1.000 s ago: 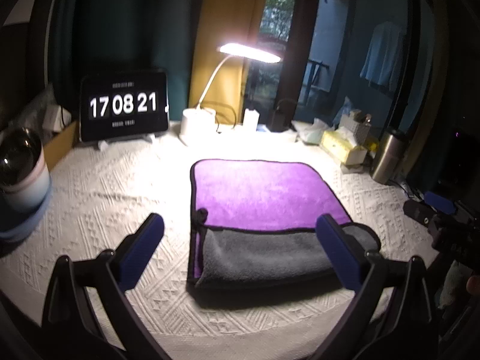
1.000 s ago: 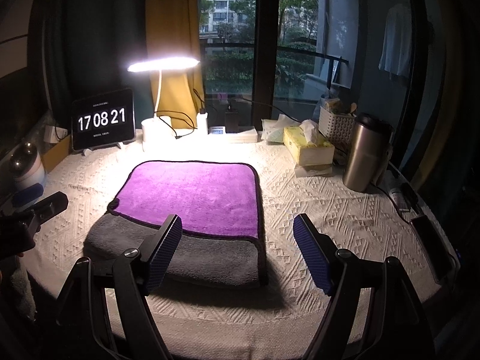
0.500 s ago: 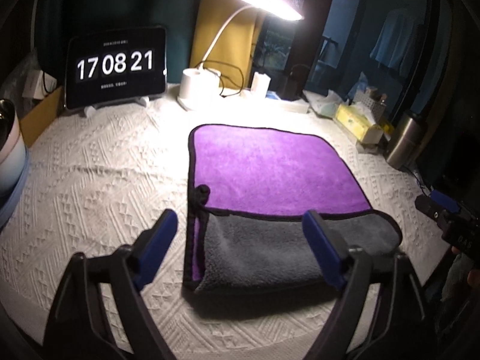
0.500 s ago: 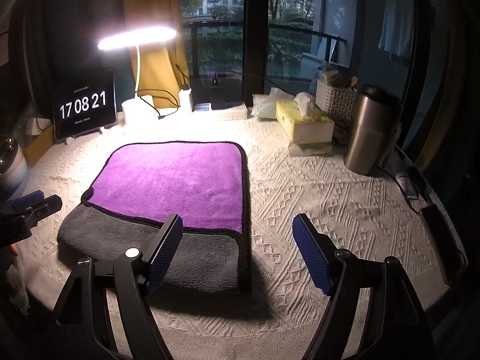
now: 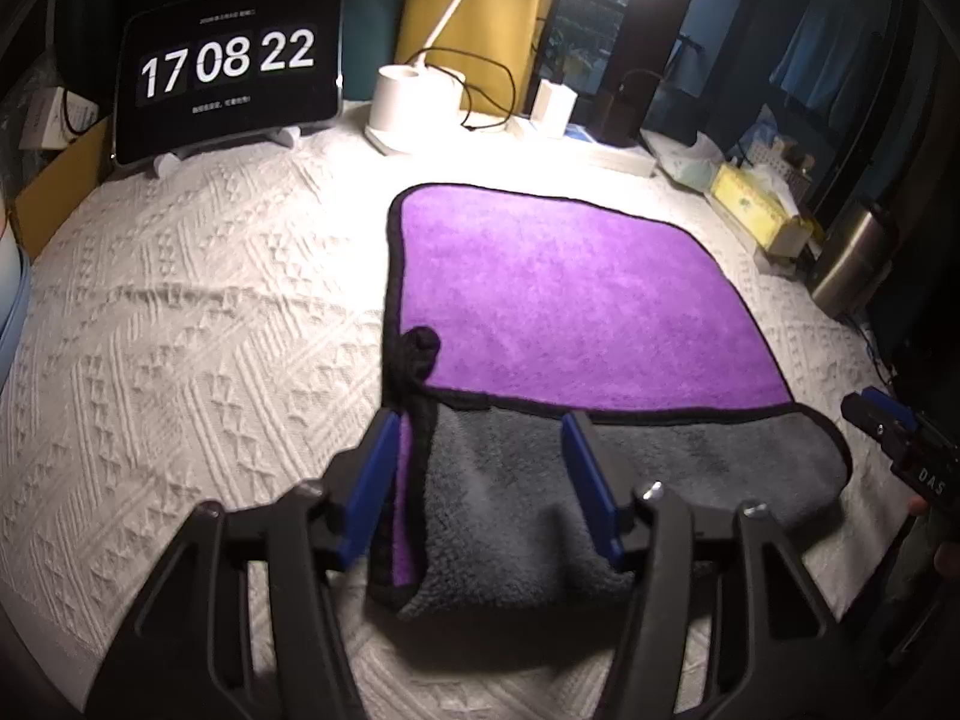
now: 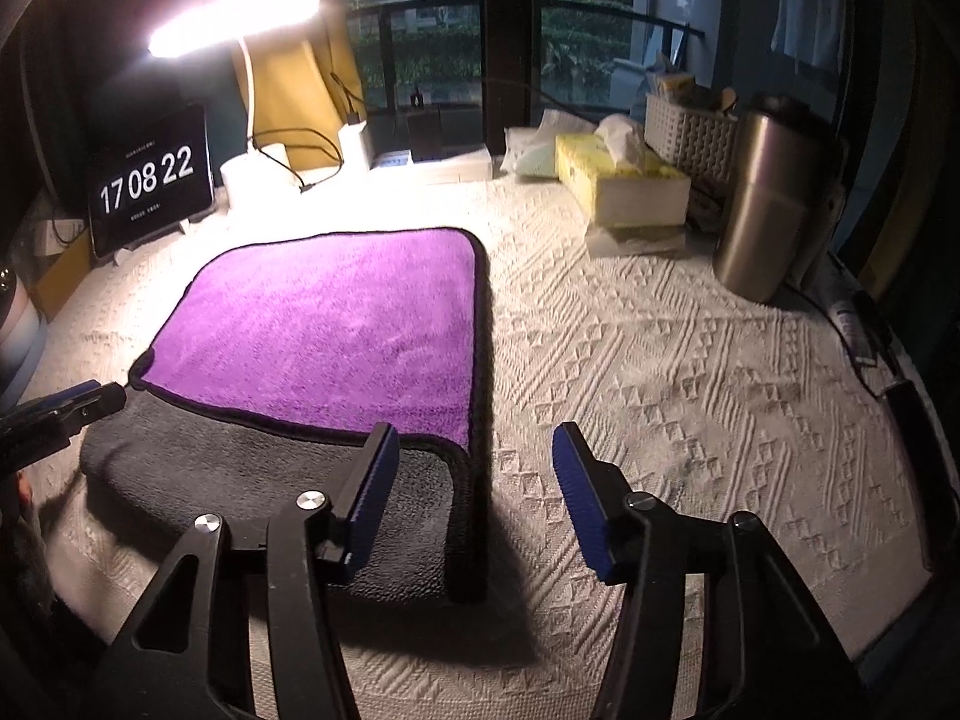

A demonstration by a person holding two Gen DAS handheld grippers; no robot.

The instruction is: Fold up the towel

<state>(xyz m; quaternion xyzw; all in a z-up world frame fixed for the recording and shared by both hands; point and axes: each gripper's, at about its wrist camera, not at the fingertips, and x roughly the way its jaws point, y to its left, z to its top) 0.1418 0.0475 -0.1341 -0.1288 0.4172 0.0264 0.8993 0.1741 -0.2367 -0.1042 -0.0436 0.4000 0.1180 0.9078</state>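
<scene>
A purple towel [image 5: 564, 294] with a grey underside and black trim lies on the white textured tablecloth [image 5: 180, 360]. Its near edge is folded over, showing a grey band [image 5: 630, 468]. My left gripper [image 5: 480, 468] is open, its blue fingers straddling the near left corner of the grey fold. In the right wrist view the towel [image 6: 336, 324] lies left of centre. My right gripper [image 6: 474, 486] is open, straddling the near right corner of the fold [image 6: 462, 480]. The left gripper's tip [image 6: 66, 408] shows at the left edge.
A clock tablet [image 5: 228, 66] and a lit desk lamp [image 5: 408, 102] stand at the back. A yellow tissue box [image 6: 624, 180], a white basket [image 6: 690, 132] and a steel flask [image 6: 762, 204] stand at the back right. A round container [image 6: 18, 318] sits far left.
Both grippers have moved forward and down toward the towel's near corners. Their jaws have narrowed but stay open. The clock has gone from 17 08 21 to 17 08 22.
</scene>
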